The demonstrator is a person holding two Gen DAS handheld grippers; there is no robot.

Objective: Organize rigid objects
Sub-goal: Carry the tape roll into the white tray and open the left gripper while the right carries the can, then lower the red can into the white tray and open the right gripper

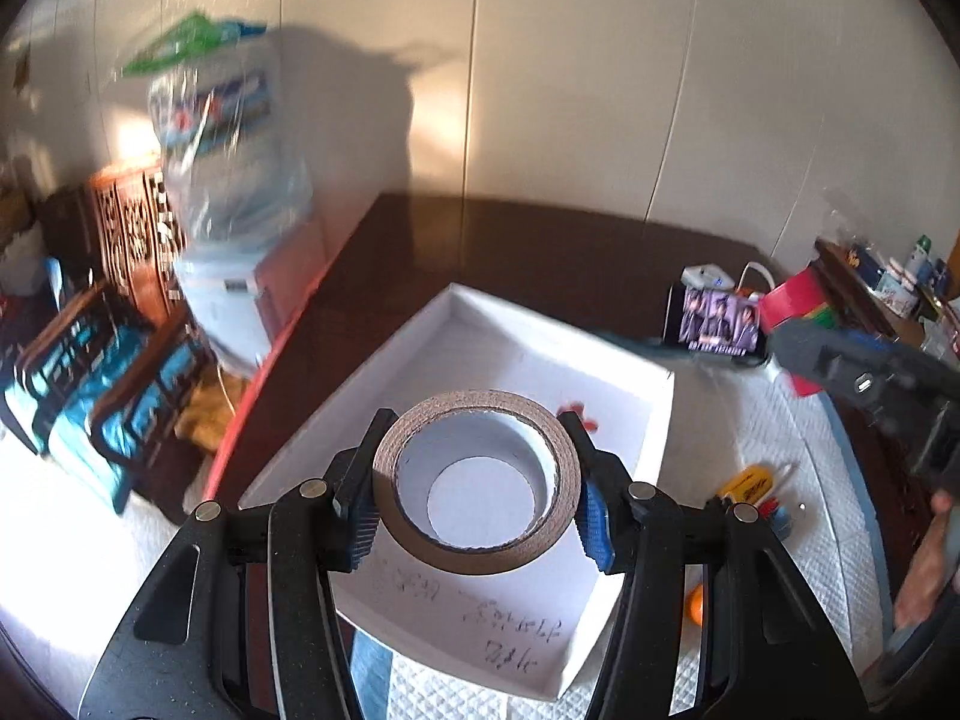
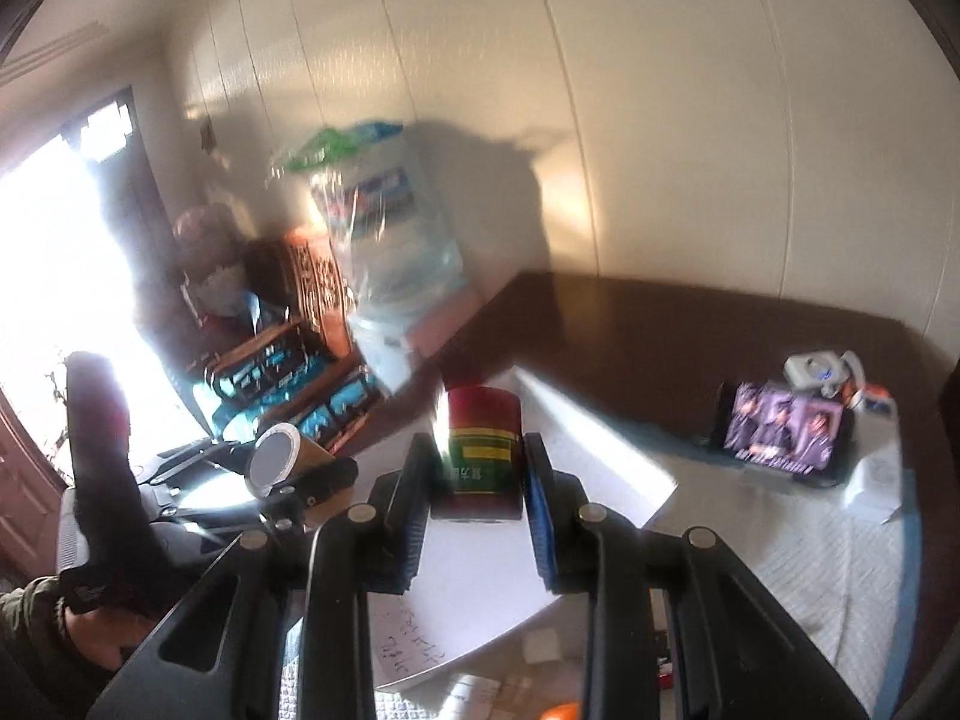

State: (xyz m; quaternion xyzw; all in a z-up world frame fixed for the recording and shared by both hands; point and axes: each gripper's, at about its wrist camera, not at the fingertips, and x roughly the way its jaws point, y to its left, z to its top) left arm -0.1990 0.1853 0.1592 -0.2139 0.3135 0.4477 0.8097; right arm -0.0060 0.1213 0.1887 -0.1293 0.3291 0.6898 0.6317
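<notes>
My left gripper (image 1: 477,489) is shut on a roll of brown tape (image 1: 480,420), held flat above a shallow white box (image 1: 456,324) with handwriting on its floor. A small red item (image 1: 579,411) lies inside the box, behind the roll. My right gripper (image 2: 477,501) is shut on a red and green tin (image 2: 483,444), upright and just over the white box (image 2: 576,438). From the left wrist view the right gripper shows as a dark blur (image 1: 864,378) at the right edge. The left gripper with the tape (image 2: 282,459) appears at the left in the right wrist view.
The box rests on a white quilted mat (image 1: 798,438) on a dark brown table (image 1: 540,240). A phone with a lit screen (image 1: 717,321) stands at the back, with a white charger (image 1: 708,276) behind it. A yellow item (image 1: 747,483) and an orange one (image 1: 695,603) lie right of the box. A water dispenser (image 1: 228,192) stands left.
</notes>
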